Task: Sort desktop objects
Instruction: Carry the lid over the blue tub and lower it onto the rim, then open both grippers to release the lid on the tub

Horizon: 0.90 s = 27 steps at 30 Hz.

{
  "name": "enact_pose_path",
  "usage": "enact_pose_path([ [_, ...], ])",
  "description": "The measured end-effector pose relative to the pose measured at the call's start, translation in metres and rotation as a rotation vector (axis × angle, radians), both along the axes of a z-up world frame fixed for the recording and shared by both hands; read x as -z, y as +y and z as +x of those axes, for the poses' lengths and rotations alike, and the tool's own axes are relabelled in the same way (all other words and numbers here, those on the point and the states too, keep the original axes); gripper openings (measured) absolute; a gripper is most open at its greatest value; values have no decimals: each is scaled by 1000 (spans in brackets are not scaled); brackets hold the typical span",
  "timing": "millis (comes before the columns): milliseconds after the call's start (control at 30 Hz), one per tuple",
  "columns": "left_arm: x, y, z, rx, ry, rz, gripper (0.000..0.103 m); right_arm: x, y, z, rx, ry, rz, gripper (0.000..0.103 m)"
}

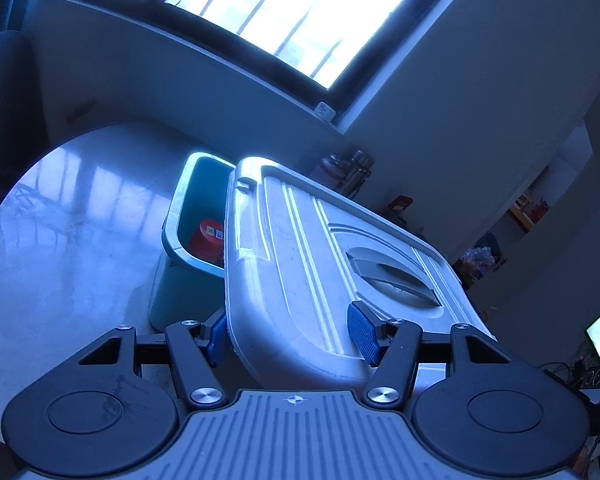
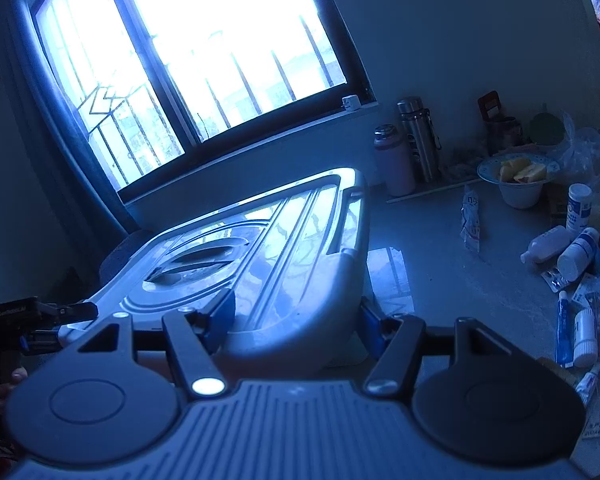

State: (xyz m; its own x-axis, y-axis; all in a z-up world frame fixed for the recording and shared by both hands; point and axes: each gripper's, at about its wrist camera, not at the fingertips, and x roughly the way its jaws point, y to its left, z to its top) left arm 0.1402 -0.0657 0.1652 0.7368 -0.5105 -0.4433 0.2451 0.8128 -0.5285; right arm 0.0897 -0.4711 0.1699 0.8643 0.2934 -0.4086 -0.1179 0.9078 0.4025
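Above the table [image 1: 60,240]: one grey lid [image 1: 300,272], tilted, pinched at opposite ends by left gripper [image 1: 288,330] and right gripper [image 2: 296,316]. At its eleven o'clock in the left view: teal bin [image 1: 180,216] holding a red item [image 1: 206,238].

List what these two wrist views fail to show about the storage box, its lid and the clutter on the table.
- Box contents, left wrist view: the lid covers all but a red item.
- Box itself, right wrist view: hidden under the lid.
- Left gripper lower finger: behind the lid's edge.
- Labels on small bottles, right wrist view: too small and dim.
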Motion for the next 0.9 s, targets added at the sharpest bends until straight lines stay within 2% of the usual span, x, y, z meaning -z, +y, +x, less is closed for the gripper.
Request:
enact_pose_path([
  [433,2,8,25,-56,7,10,61,6,8,42,-47,5,3,64],
  [900,4,21,78,-32,14,16,61,14,18,80,-15,13,0,64],
])
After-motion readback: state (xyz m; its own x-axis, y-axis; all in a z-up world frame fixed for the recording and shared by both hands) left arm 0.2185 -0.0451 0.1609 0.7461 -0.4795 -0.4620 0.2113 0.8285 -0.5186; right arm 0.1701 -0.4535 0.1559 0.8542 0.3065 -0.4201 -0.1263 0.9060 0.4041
